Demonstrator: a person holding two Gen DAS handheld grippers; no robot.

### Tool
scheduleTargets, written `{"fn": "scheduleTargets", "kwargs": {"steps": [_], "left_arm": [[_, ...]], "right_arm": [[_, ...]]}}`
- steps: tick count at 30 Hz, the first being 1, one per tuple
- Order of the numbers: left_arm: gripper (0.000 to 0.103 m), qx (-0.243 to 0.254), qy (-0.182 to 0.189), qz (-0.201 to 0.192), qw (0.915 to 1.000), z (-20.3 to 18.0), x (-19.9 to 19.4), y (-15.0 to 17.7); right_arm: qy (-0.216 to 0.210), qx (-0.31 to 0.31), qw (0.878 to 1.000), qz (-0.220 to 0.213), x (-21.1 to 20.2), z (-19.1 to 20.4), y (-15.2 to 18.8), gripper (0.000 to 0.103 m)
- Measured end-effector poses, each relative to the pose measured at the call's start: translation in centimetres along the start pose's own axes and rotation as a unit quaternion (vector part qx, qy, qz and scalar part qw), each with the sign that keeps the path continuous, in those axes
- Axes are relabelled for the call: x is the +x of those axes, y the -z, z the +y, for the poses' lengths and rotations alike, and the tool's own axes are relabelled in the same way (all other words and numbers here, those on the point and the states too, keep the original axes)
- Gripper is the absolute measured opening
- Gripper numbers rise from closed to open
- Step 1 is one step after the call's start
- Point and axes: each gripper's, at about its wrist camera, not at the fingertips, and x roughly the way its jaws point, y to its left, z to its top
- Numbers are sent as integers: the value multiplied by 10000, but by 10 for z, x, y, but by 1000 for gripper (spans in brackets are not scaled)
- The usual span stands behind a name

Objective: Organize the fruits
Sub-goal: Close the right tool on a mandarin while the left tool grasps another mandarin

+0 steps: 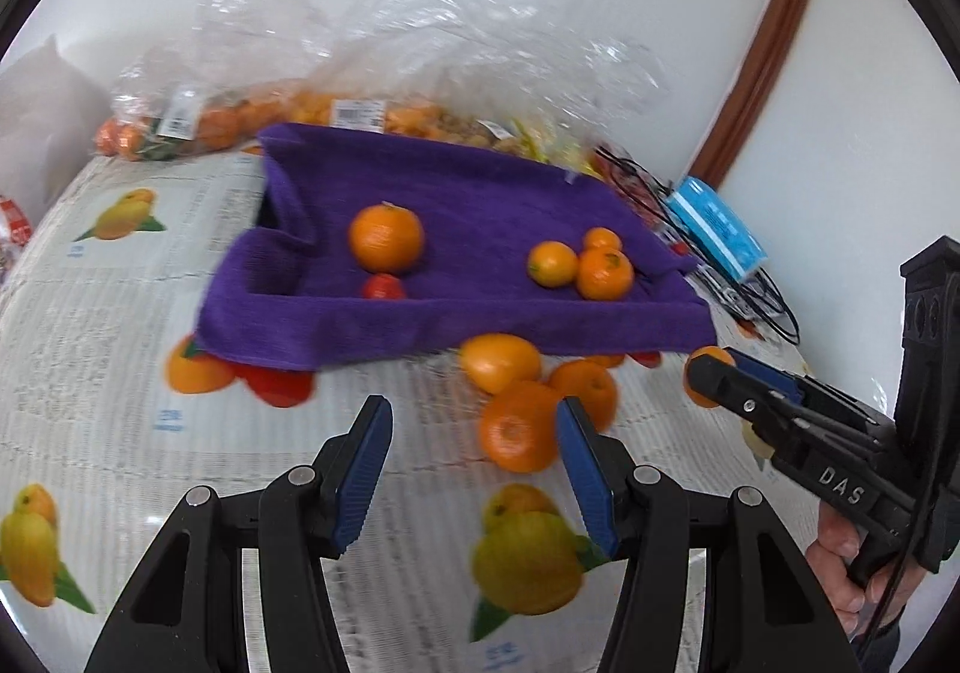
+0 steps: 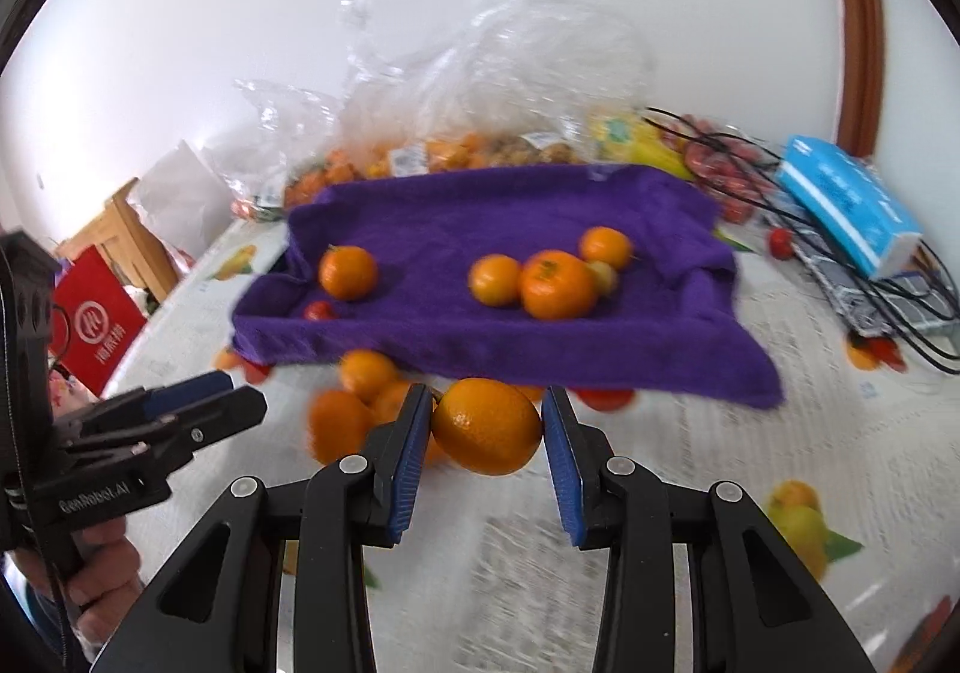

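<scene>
Right fingers (image 2: 413,448) pinching an orange (image 2: 486,427), left fingers (image 1: 366,469) spread, loose oranges (image 1: 516,424) just ahead.

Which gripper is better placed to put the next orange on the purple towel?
The right gripper: an orange already sits between its blue pads, just before the purple towel. The left gripper is open and holds nothing.

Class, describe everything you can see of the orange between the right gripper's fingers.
The orange is round, bright orange, with a glossy, dimpled peel and no stem end showing. It sits between the blue ribbed pads of the right gripper, touching both, just in front of the purple towel. Whether it is lifted or rests on the fruit-print tablecloth cannot be told. In the left wrist view the same orange peeks out behind the fingertips.
</scene>
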Motion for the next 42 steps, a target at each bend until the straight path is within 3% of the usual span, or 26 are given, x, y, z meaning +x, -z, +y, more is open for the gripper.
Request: {"fn": "scheduleTargets", "kwargs": {"steps": [8, 10, 11, 12, 14, 29, 42], "left_arm": [[54, 285, -31, 395, 9988, -19, 33, 7], [52, 239, -16, 474, 9986, -19, 39, 8], [46, 231, -22, 487, 9985, -19, 41, 8], [40, 226, -17, 482, 9986, -18, 42, 9], [39, 186, 32, 475, 9987, -16, 41, 8], [39, 339, -600, 356, 9970, -7, 48, -2], [38, 336, -641, 245, 9971, -8, 45, -1]], "right_arm": [[180, 25, 9996, 202, 9, -29, 20, 38], [167, 32, 9996, 224, 12, -31, 23, 38], [147, 42, 9996, 238, 14, -31, 23, 38], [129, 52, 9996, 249, 16, -31, 24, 38], [97, 69, 9995, 287, 20, -30, 23, 38], [-19, -66, 9984, 554, 39, -25, 26, 38], [-70, -51, 9984, 561, 39, -25, 27, 38]]}}
